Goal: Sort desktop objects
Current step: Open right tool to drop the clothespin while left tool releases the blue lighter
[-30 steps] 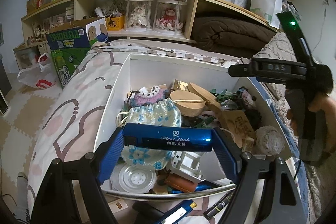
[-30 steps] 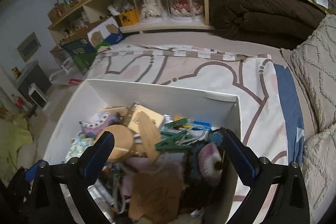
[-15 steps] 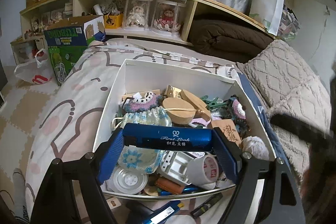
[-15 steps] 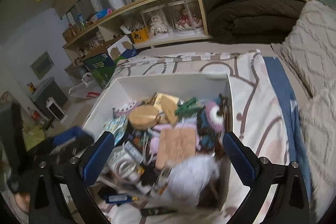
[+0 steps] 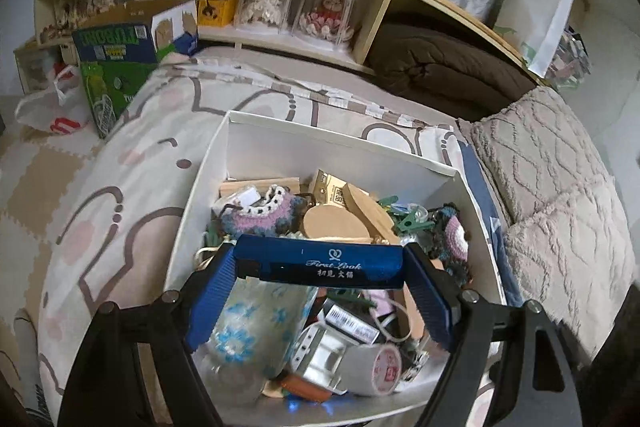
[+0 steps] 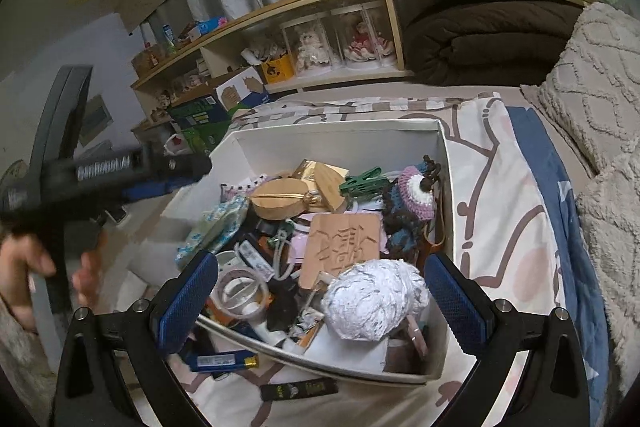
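My left gripper (image 5: 318,263) clamps a blue box (image 5: 320,261) lettered "First Look" above the crammed white bin (image 5: 400,157) on the bed. My right gripper (image 6: 320,297) hangs spread, gripping nothing, over the bin's near end. The green carton (image 5: 116,41) reads "TUBORG" upside down; the carved wooden plaque (image 6: 344,245) stays unreadable.

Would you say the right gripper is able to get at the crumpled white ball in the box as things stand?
Probably yes: the right gripper is open and empty, and the crumpled white ball lies on top of the clutter between its fingers, with nothing covering it.
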A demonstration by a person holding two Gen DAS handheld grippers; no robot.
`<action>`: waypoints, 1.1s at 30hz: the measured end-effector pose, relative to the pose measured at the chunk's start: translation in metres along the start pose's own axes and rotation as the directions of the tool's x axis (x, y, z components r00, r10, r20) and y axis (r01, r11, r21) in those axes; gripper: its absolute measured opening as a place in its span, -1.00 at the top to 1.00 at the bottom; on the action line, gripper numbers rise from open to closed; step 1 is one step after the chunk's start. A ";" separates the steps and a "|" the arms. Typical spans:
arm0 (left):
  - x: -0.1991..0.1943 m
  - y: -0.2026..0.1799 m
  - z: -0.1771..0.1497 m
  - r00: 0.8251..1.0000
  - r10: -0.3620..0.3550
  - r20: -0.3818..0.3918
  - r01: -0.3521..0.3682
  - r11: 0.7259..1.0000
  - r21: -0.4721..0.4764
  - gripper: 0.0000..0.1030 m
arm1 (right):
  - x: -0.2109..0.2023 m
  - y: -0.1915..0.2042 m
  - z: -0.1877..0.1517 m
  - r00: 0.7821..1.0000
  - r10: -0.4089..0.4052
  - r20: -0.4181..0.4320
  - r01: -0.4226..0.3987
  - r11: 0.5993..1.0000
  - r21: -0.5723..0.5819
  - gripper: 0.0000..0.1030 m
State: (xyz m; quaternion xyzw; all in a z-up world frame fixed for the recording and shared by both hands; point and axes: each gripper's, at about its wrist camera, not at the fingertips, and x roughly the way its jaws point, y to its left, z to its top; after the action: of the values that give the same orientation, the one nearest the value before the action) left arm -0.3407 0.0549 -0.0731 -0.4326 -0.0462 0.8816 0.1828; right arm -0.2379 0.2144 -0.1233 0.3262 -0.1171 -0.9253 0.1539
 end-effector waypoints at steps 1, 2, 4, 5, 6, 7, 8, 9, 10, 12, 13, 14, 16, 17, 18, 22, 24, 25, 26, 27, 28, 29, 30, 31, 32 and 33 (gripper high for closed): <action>0.004 -0.001 0.004 1.000 0.001 -0.012 -0.001 1.000 0.001 -0.60 | 0.002 0.000 -0.001 1.000 -0.003 -0.003 0.003 1.000 -0.009 -0.99; 0.007 -0.003 0.007 1.000 0.007 -0.019 -0.007 1.000 0.004 -0.60 | 0.004 0.001 -0.003 1.000 -0.002 -0.008 0.002 1.000 -0.020 -0.99; 0.012 -0.006 0.013 0.999 0.020 -0.025 -0.020 1.000 0.014 -0.60 | 0.006 0.002 -0.004 1.000 -0.003 -0.008 0.002 0.999 -0.038 -0.99; 0.015 -0.008 0.017 0.999 0.025 -0.027 -0.025 1.000 0.018 -0.60 | 0.007 0.002 -0.004 1.000 -0.002 -0.003 0.002 0.999 -0.044 -0.99; 0.019 -0.009 0.020 0.999 0.032 -0.030 -0.031 0.999 0.022 -0.60 | 0.008 0.002 -0.003 1.000 0.002 0.003 -0.001 0.999 -0.045 -1.00; 0.022 -0.010 0.024 0.999 0.039 -0.033 -0.038 0.999 0.026 -0.60 | 0.009 0.001 -0.002 1.000 0.005 0.007 -0.005 0.999 -0.041 -1.00; 0.026 -0.011 0.028 0.998 0.050 -0.037 -0.049 0.998 0.032 -0.60 | 0.010 0.001 -0.001 1.000 0.007 0.009 -0.007 0.999 -0.036 -1.00; 0.031 -0.012 0.032 0.997 0.060 -0.042 -0.059 0.998 0.036 -0.60 | 0.011 0.000 0.000 1.000 0.009 0.012 -0.009 0.999 -0.031 -1.00; 0.034 -0.012 0.035 0.997 0.070 -0.046 -0.068 0.997 0.041 -0.60 | 0.011 -0.001 0.000 1.000 0.015 0.015 -0.014 1.000 -0.027 -1.00; 0.043 -0.012 0.043 0.995 0.089 -0.053 -0.086 0.995 0.050 -0.60 | 0.011 -0.003 0.002 0.999 0.026 0.021 -0.025 1.000 -0.019 -1.00; 0.047 -0.012 0.048 0.993 0.100 -0.057 -0.097 0.994 0.055 -0.60 | 0.012 -0.004 0.002 0.999 0.029 0.021 -0.028 0.999 -0.018 -1.00; 0.052 -0.012 0.051 0.992 0.112 -0.060 -0.108 0.992 0.059 -0.60 | 0.012 -0.004 0.002 0.999 0.030 0.019 -0.029 0.999 -0.019 -1.00; 0.060 -0.011 0.057 0.989 0.131 -0.063 -0.127 0.990 0.062 -0.60 | 0.013 -0.005 0.002 1.000 0.025 0.017 -0.025 0.999 -0.022 -1.00; 0.064 -0.011 0.059 0.988 0.138 -0.067 -0.134 0.989 0.061 -0.60 | 0.014 -0.006 0.002 1.000 0.024 0.016 -0.024 0.999 -0.023 -1.00; 0.069 -0.010 0.062 0.987 0.144 -0.072 -0.140 0.988 0.060 -0.60 | 0.015 -0.006 0.002 1.000 0.025 0.015 -0.025 0.999 -0.022 -1.00; 0.080 -0.004 0.069 0.985 0.155 -0.077 -0.154 0.988 0.015 -0.61 | 0.019 -0.009 0.003 0.999 0.040 0.011 -0.039 0.999 -0.010 -1.00; 0.082 -0.001 0.073 0.984 0.170 -0.050 -0.171 0.985 -0.012 -0.63 | 0.021 -0.009 0.003 0.999 0.046 0.009 -0.046 0.999 -0.008 -1.00; 0.081 0.000 0.074 0.983 0.181 -0.031 -0.182 0.983 -0.016 -0.80 | 0.022 -0.008 0.003 0.999 0.049 0.007 -0.049 0.999 -0.010 -1.00; 0.080 0.000 0.075 0.981 0.193 -0.013 -0.193 0.981 -0.013 -0.93 | 0.023 -0.008 0.003 0.999 0.050 0.005 -0.050 0.999 -0.013 -1.00; 0.078 -0.001 0.076 0.979 0.202 0.006 -0.202 0.979 -0.005 -1.00 | 0.023 -0.007 0.003 0.999 0.051 0.002 -0.051 0.999 -0.019 -1.00; 0.076 -0.001 0.076 0.978 0.206 0.021 -0.206 0.979 0.007 -1.00 | 0.024 -0.007 0.003 0.999 0.049 -0.002 -0.049 0.998 -0.025 -1.00; 0.074 -0.002 0.076 0.979 0.200 0.027 -0.201 0.979 0.023 -1.00 | 0.024 -0.007 0.002 0.999 0.045 -0.003 -0.045 0.999 -0.028 -1.00; 0.072 -0.002 0.075 0.981 0.194 0.027 -0.195 0.980 0.035 -1.00 | 0.024 -0.007 0.002 0.999 0.041 -0.004 -0.041 0.999 -0.030 -1.00; 0.070 -0.002 0.073 0.981 0.191 0.023 -0.192 0.981 0.043 -1.00 | 0.024 -0.007 0.002 0.999 0.040 -0.004 -0.040 0.999 -0.028 -1.00; 0.067 -0.001 0.071 0.982 0.189 0.022 -0.190 0.981 0.049 -1.00 | 0.023 -0.007 0.002 0.999 0.042 -0.004 -0.042 0.999 -0.024 -1.00; 0.065 0.000 0.069 0.982 0.187 0.022 -0.188 0.981 0.052 -1.00 | 0.023 -0.008 0.002 0.999 0.044 -0.003 -0.044 0.999 -0.020 -1.00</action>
State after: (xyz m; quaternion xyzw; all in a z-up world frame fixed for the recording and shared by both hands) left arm -0.4310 0.0837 -0.0783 -0.4227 0.0170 0.8994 0.1102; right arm -0.2574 0.2134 -0.1373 0.3232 -0.1147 -0.9224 0.1775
